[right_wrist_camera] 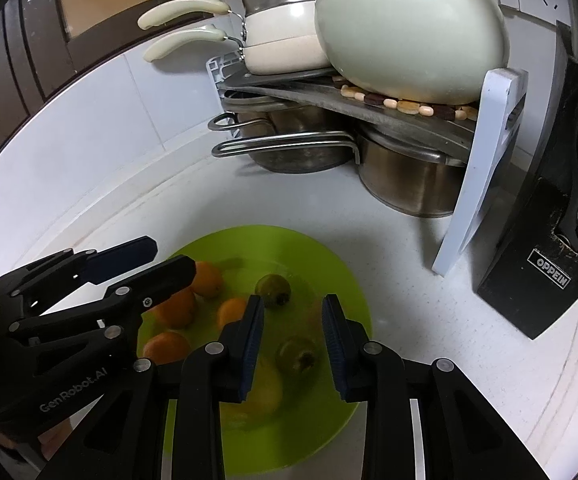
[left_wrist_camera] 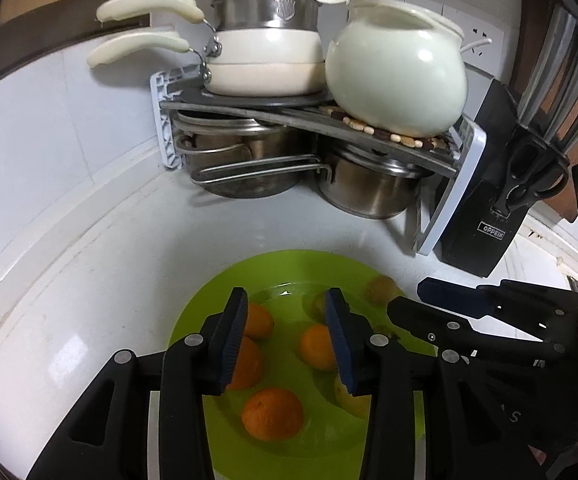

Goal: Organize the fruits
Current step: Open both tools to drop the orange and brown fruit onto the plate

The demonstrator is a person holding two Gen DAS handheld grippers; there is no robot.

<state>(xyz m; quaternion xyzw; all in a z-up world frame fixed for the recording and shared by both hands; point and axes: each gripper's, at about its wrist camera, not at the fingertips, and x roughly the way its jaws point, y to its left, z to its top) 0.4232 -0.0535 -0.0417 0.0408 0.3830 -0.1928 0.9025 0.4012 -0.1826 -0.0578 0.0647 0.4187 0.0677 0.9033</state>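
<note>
A lime green plate (left_wrist_camera: 217, 292) (right_wrist_camera: 329, 276) sits on the white counter. It holds several oranges (left_wrist_camera: 272, 413) (right_wrist_camera: 207, 278), two small green-brown fruits (right_wrist_camera: 273, 289) (right_wrist_camera: 297, 356) and a yellow fruit (right_wrist_camera: 267, 390) (left_wrist_camera: 351, 398). My left gripper (left_wrist_camera: 285, 332) is open and empty above the plate, over the oranges. My right gripper (right_wrist_camera: 293, 340) is open and empty above the plate, its fingers either side of the nearer green-brown fruit. Each gripper shows in the other's view: the right one (left_wrist_camera: 429, 300), the left one (right_wrist_camera: 169, 260).
A corner rack (left_wrist_camera: 309, 110) (right_wrist_camera: 329, 92) at the back carries a white pot, a pale round pot (left_wrist_camera: 397, 76) and steel pots beneath. A black knife block (left_wrist_camera: 485, 208) (right_wrist_camera: 541, 248) stands at the right. White tiled wall lies to the left.
</note>
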